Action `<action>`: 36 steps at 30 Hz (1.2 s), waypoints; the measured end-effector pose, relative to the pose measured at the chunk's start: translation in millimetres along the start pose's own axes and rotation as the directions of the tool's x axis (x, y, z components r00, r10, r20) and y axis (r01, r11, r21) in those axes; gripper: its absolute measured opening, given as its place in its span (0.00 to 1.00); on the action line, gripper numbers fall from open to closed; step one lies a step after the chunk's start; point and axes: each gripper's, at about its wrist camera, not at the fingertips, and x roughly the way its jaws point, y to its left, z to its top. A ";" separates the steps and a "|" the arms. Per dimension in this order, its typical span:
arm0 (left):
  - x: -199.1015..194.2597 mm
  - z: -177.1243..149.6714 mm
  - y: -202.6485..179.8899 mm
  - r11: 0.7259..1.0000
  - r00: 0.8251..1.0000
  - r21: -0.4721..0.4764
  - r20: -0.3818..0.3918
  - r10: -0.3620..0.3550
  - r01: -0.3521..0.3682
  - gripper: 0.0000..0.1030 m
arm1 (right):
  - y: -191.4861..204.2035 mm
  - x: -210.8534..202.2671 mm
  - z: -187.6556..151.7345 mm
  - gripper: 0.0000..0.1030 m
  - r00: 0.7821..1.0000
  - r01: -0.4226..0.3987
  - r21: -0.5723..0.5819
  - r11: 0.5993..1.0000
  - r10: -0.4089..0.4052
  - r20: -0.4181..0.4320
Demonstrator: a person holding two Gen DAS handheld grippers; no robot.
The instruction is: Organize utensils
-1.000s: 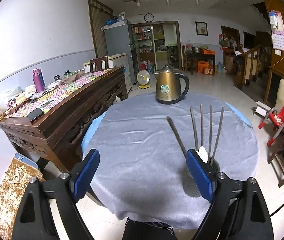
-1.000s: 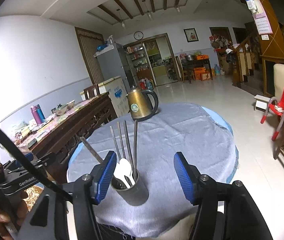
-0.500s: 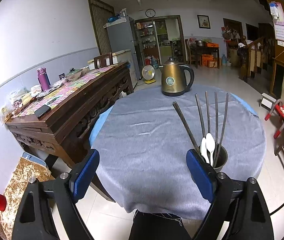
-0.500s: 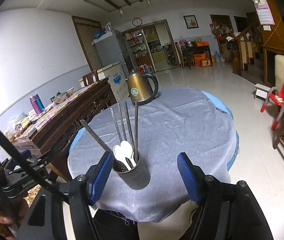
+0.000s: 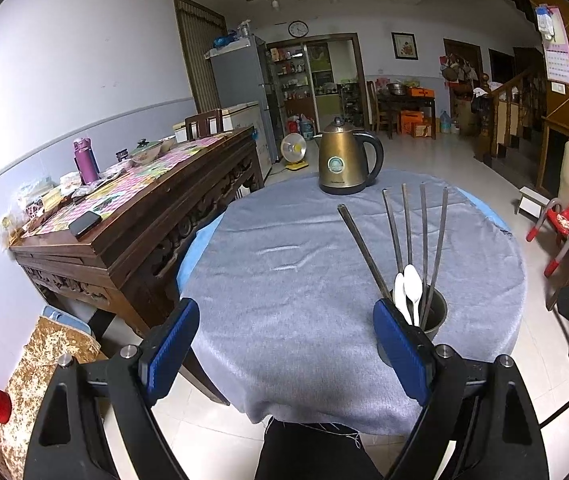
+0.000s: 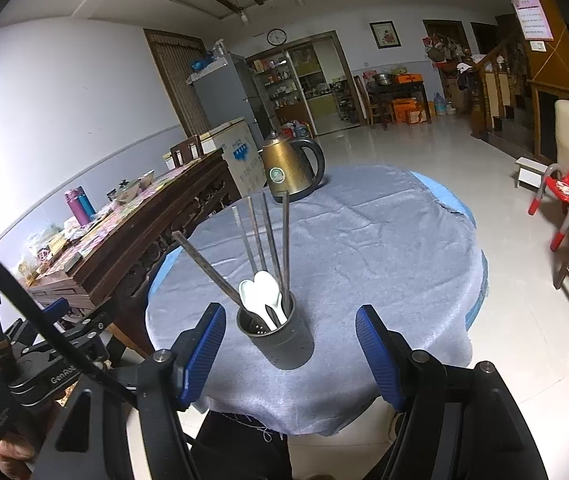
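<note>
- Grey-clothed round table point(image 5: 284, 280) fills the left wrist view; left claw point(image 5: 284, 344) gapes, released, near the bottom edge. Utensil holder point(image 5: 434, 314) with chopsticks point(image 5: 424, 240) and spoons point(image 5: 410, 284) stands lower right.
- Right wrist view: right claw point(image 6: 290, 354), jaws just widened, has backed off the holder, now free. Sorting looks finished.

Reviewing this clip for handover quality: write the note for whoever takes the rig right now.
Left gripper: open, empty. Right gripper: open, its jaws just widened; the holder stands between them, untouched.
All utensils seen are in the holder near the table's front edge: five chopsticks, one leaning left, and two white spoons.
The kettle stands at the far side.
Left: nothing loose in view; check out of frame.
</note>
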 end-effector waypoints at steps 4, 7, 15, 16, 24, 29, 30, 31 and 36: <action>-5.3 -1.5 1.9 1.000 1.000 -0.004 0.009 0.000 0.000 0.86 | 9.9 -2.7 -1.9 0.69 1.000 -0.013 -0.015 1.000 0.013 -0.001; -7.8 -2.6 3.3 1.000 1.000 -0.009 0.012 0.003 -0.003 0.86 | 14.5 -4.0 -2.8 0.69 1.000 -0.012 -0.024 1.000 0.013 0.007; -9.0 -5.1 6.0 1.000 1.000 -0.021 0.011 -0.001 0.001 0.86 | 13.4 -3.3 -5.7 0.69 1.000 -0.002 -0.005 1.000 0.002 0.006; -9.2 -5.6 5.8 1.000 1.000 -0.021 0.012 0.000 0.001 0.86 | 14.1 -3.1 -6.2 0.69 1.000 -0.002 -0.004 1.000 0.002 0.005; -8.0 -9.9 7.1 1.000 1.000 -0.025 0.011 -0.010 0.010 0.86 | 18.6 -3.1 -8.9 0.69 1.000 0.005 -0.007 1.000 -0.005 0.014; -8.2 -11.1 9.1 0.999 1.000 -0.032 0.013 -0.016 0.016 0.86 | 17.7 -3.9 -10.1 0.69 1.000 0.010 -0.001 1.000 -0.010 0.018; -8.1 -11.2 10.0 0.999 1.000 -0.033 0.015 -0.017 0.018 0.86 | 18.0 -4.2 -10.1 0.69 1.000 0.011 0.000 1.000 -0.011 0.021; -8.7 -11.7 9.9 0.999 1.000 -0.034 0.015 -0.019 0.020 0.86 | 18.6 -4.4 -10.0 0.69 1.000 0.013 0.000 1.000 -0.013 0.023; -9.7 -13.3 11.6 0.999 0.999 -0.037 0.017 -0.038 0.038 0.86 | 22.6 -5.3 -11.0 0.69 0.999 0.022 -0.013 1.000 -0.021 0.028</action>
